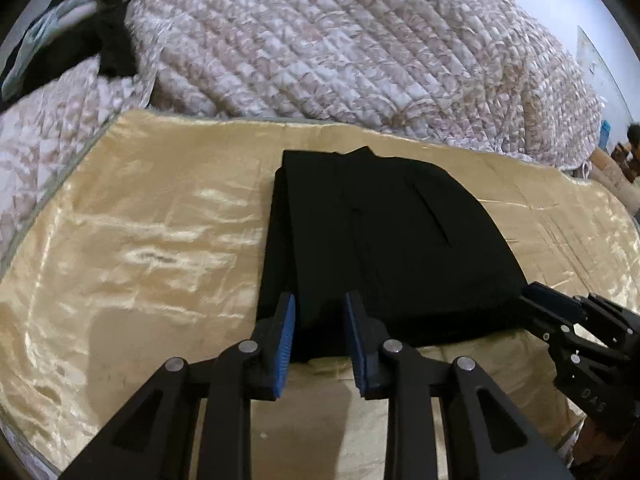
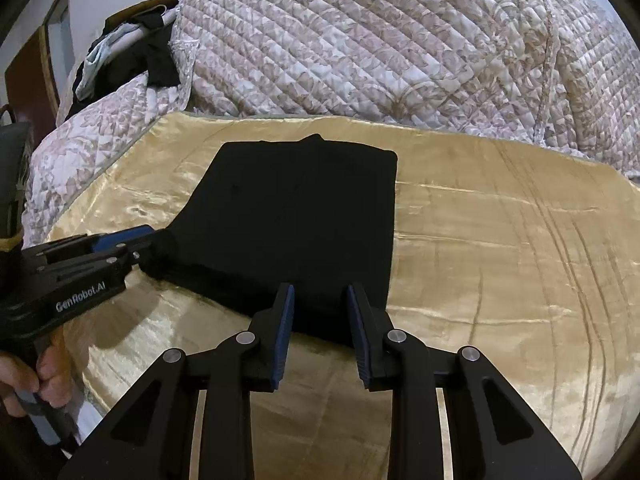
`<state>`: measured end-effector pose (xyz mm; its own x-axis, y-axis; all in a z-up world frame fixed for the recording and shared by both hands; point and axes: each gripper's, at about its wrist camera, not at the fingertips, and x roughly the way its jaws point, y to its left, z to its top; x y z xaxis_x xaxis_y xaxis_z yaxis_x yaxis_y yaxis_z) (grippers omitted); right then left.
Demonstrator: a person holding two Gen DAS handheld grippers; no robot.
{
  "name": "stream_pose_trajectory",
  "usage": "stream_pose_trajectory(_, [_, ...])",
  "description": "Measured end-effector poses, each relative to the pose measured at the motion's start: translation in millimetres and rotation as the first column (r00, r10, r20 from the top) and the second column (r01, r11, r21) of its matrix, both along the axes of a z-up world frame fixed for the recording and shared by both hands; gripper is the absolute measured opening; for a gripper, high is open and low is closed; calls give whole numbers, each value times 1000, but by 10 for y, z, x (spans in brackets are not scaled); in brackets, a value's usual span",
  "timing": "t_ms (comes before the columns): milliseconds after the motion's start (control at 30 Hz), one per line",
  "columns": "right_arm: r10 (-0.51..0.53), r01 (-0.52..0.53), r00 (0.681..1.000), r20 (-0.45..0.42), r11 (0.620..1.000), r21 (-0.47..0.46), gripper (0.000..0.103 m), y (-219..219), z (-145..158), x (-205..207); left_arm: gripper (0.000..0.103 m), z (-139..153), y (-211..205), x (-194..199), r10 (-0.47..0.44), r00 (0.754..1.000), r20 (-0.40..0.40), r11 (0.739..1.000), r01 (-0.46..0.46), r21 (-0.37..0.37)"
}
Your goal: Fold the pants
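Black pants [image 1: 380, 240] [image 2: 300, 216] lie folded into a compact rectangle on a golden satin sheet [image 1: 140, 240] [image 2: 500, 260]. My left gripper [image 1: 320, 304] hovers at the near left edge of the pants. Its blue pads stand apart, with flat cloth showing in the gap. From the right wrist view, the left gripper [image 2: 150, 242] has its tips at the near left corner of the pants. My right gripper [image 2: 320, 294] is over the near right edge, pads apart and not pinching. The left wrist view shows the right gripper [image 1: 528, 296] at the near right corner.
A quilted floral bedspread [image 1: 340, 40] [image 2: 380, 40] is bunched up behind the sheet. Dark and pale clothes [image 1: 100, 40] [image 2: 132, 52] are heaped at the back left. A hand [image 2: 40, 368] holds the left gripper's handle. The sheet extends bare to both sides.
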<state>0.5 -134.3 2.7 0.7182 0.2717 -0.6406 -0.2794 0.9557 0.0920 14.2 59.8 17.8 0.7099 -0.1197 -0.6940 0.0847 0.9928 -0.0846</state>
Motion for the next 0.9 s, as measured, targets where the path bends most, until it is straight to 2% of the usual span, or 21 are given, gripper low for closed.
stream_pose_trajectory(67, [0, 0, 1000, 7, 1000, -10, 28, 2, 1, -28, 29, 16, 30, -27, 10, 1000, -3, 1000, -10, -16])
stream_pose_trajectory(267, [-31, 32, 999, 15, 999, -17, 28, -35, 52, -130, 29, 27, 31, -100, 18, 1000, -16, 1000, -18, 3])
stream_pose_trajectory(400, [-32, 33, 999, -31, 999, 19, 28, -107, 18, -164, 29, -8, 33, -160, 19, 999, -42, 1000, -19, 13])
stream_pose_trajectory(533, [-12, 12, 999, -52, 1000, 1, 28, -53, -38, -198, 29, -21, -22, -229, -5, 999, -42, 1000, 6, 25])
stream_pose_trajectory(633, [-10, 9, 998, -67, 1000, -9, 30, -33, -89, -179, 29, -94, -43, -226, -8, 997, -70, 999, 10, 31])
stream_pose_trajectory(767, [-22, 22, 996, -87, 1000, -12, 31, -44, -149, -127, 33, -190, -47, -212, 2, 995, -102, 999, 3, 49])
stream_pose_trajectory(867, [-19, 17, 996, -88, 1000, -20, 38, -25, -172, -128, 45, -215, -52, -203, -3, 995, -104, 999, 8, 53])
stream_pose_trajectory(900, [-17, 15, 996, -87, 1000, -23, 40, -17, -175, -131, 46, -232, -55, -202, -4, 995, -103, 998, 10, 55])
